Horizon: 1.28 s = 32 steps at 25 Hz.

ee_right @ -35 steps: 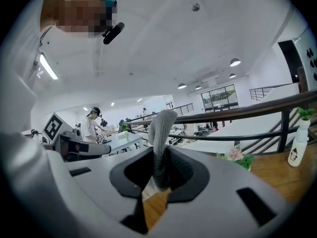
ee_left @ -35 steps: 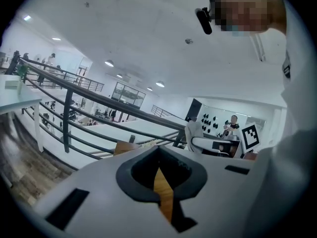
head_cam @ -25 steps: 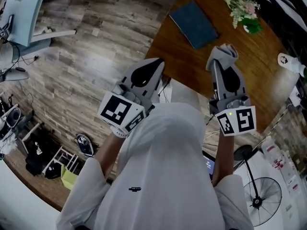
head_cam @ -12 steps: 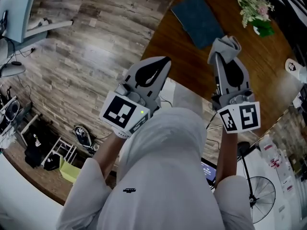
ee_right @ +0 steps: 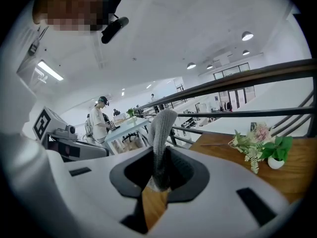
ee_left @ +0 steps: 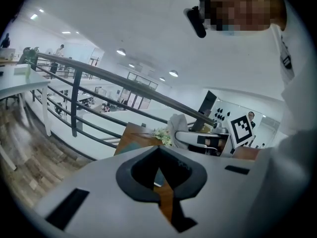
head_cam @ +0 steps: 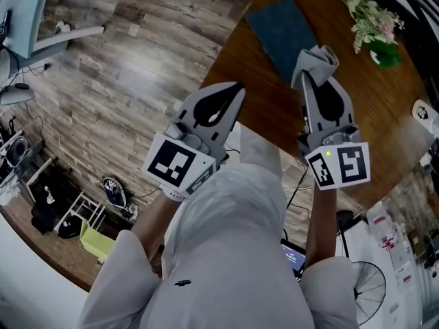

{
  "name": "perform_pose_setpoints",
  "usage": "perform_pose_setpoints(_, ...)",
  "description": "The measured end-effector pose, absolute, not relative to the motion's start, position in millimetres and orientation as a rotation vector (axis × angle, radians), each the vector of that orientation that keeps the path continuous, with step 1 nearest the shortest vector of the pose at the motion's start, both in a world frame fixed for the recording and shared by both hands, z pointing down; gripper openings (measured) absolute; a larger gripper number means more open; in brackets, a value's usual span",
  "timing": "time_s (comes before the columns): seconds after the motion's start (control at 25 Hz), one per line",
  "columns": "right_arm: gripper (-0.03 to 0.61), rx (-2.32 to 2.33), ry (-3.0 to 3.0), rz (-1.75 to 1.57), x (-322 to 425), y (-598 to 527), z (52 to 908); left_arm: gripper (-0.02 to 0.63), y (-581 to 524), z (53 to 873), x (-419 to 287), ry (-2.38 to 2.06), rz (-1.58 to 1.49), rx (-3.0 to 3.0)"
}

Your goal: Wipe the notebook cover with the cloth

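Observation:
A dark teal notebook point(head_cam: 282, 27) lies flat on the brown wooden table point(head_cam: 257, 91), near its far corner. My right gripper point(head_cam: 313, 75) is shut on a grey cloth point(head_cam: 315, 62), which bunches up above the jaw tips just short of the notebook's near edge. In the right gripper view the cloth point(ee_right: 159, 138) stands upright, pinched between the jaws. My left gripper point(head_cam: 235, 90) hovers over the table's left edge, shut with nothing in it. Past its closed jaws in the left gripper view I see the notebook point(ee_left: 128, 144) and the cloth point(ee_left: 176, 126).
A small pot of flowers point(head_cam: 376, 27) stands at the table's far right, also in the right gripper view as flowers point(ee_right: 257, 144). A white round object point(head_cam: 425, 112) sits at the right edge. Wood floor lies left of the table; a fan point(head_cam: 369, 292) stands lower right.
Both grippers have edged forward toward the notebook. The cloth now sits close to the notebook's near edge. Both stay shut.

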State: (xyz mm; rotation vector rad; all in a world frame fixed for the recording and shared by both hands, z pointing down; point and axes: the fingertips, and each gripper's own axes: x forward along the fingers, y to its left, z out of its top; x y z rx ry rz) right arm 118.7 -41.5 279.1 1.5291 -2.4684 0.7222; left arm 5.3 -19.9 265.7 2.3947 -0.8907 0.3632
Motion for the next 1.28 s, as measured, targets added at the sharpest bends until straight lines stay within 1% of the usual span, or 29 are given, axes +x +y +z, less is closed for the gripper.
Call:
perform_pose_setpoints(0.28,0.067,1.387,-2.503,0.771,107,-69,311,0.018,-36,293,8,-0.936,0.381,2.357)
perform_pose_setpoints(0.6,0.069,1.125,-2.486,0.706,82,-100,352,0.018,-49,323,6,-0.986,0.386,2.313)
perform_pose_setpoints(1.08,0.071,0.958,-2.408,0.841,56,-129,412,0.018,-63,360,-2,-1.069,0.382,2.254)
perform_pose_setpoints(1.28,0.069,0.865,-2.349,0.839,41,-136,439,0.018,-64,375,-6,-1.08,0.391,2.226)
